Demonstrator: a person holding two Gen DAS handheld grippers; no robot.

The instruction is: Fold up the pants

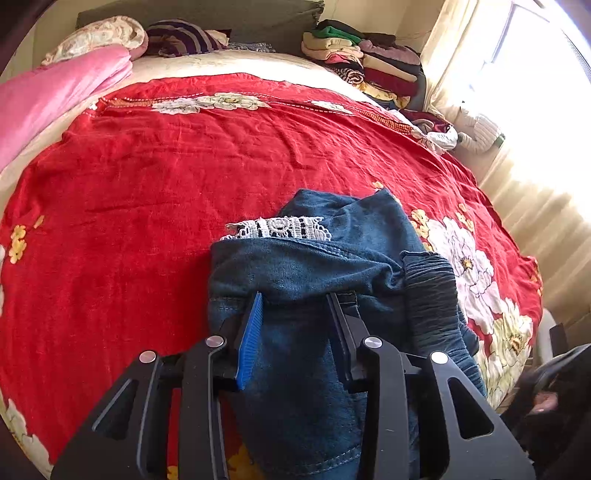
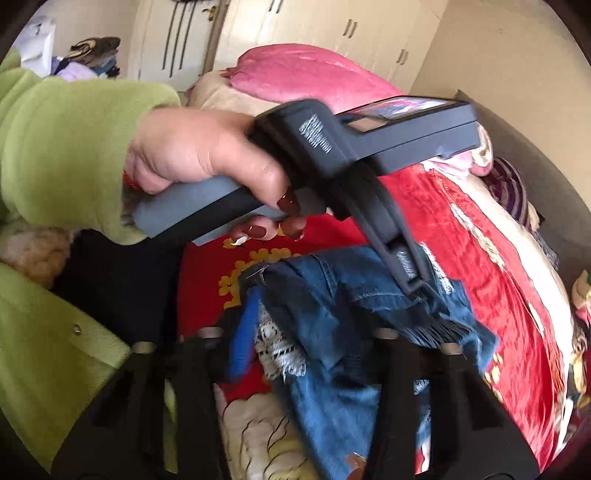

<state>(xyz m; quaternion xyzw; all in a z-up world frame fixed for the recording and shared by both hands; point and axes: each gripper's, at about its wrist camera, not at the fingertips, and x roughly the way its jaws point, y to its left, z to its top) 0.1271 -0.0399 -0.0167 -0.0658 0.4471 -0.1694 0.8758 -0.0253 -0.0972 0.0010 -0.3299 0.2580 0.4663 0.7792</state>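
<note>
Blue denim pants (image 1: 314, 258) with a white lace trim (image 1: 277, 229) lie bunched on a red floral bedspread (image 1: 166, 184). My left gripper (image 1: 297, 306) points down at them, its blue pad and black finger closed on a thick fold of denim. From the right wrist view a hand (image 2: 192, 147) in a green sleeve holds that left gripper (image 2: 415, 284), its tips buried in the pants (image 2: 332, 398). My right gripper (image 2: 314, 343) is blurred. Its jaws stand wide apart around the frayed hem and lace (image 2: 277, 350), without visibly pinching them.
Folded clothes (image 1: 369, 55) are stacked at the bed's far right corner. A pink quilt (image 1: 55, 92) and pillows lie along the far left. A bright curtain (image 1: 517, 203) hangs along the right side. White wardrobe doors (image 2: 295, 26) stand behind the bed.
</note>
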